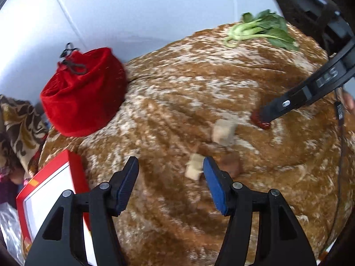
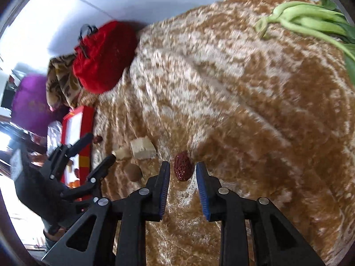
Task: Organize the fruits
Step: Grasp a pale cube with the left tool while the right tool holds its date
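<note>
Open cloth [image 2: 255,115] mid-table; red pouch [image 2: 104,57], red box [image 2: 86,133] and greens [image 2: 310,20] crowd the edges.

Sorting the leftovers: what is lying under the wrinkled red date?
Only the brown-and-white mottled plush cloth lies under the wrinkled red date, which sits between the open right gripper tips. Whatever is beneath the cloth is covered.

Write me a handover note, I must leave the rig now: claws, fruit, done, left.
Left claw: open, empty, above the small pale cube.
Right claw: slightly open around the wrinkled dark-red date, which lies ungripped on the brown-and-white plush cloth.
Loose nearby: larger pale cube, round brown fruit.
Red-rimmed white tray: at the cloth's left edge.
Done: cannot tell. Left: grip the date, sort the loose pieces.
</note>
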`<move>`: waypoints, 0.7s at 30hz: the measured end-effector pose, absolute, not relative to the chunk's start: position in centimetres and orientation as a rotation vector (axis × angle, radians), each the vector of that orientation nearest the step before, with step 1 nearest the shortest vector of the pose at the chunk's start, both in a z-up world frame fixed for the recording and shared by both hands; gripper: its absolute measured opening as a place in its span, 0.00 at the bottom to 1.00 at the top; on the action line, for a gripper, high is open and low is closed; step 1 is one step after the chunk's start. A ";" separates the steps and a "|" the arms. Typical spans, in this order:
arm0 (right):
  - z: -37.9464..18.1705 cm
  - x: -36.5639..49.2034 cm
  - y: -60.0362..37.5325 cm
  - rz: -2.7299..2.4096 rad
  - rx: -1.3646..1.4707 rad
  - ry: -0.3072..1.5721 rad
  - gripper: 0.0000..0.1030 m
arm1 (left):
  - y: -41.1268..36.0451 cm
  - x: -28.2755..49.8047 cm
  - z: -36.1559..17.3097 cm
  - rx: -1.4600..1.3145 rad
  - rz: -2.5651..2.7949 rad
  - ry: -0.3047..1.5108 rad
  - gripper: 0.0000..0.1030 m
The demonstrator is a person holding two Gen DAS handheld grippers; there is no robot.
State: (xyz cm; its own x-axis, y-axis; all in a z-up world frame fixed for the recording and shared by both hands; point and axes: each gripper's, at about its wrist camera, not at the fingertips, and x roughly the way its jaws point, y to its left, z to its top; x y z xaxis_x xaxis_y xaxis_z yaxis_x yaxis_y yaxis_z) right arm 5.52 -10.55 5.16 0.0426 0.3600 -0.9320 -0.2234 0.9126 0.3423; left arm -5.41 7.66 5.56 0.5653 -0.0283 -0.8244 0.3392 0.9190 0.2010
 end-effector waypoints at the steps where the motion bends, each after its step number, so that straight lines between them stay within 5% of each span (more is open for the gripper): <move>1: 4.8 5.4 -10.3 0.448 0.100 1.467 0.26 | 7.4 -5.5 5.5 0.364 -0.234 0.951 0.58; 12: 2.9 5.3 -9.2 0.410 0.075 1.478 0.25 | 6.8 -4.1 3.5 0.370 -0.269 1.021 0.57; 21: 2.8 5.4 -9.8 0.402 0.088 1.480 0.21 | 6.2 -3.0 2.8 0.303 -0.296 1.070 0.22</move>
State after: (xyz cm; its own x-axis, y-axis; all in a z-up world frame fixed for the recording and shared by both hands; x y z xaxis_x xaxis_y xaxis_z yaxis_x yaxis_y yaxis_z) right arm 5.40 -9.83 2.78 0.0376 0.3149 -0.9484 -0.2083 0.9307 0.3008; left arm -3.02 6.17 2.79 0.4489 -0.0896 -0.8891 0.3801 0.9196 0.0992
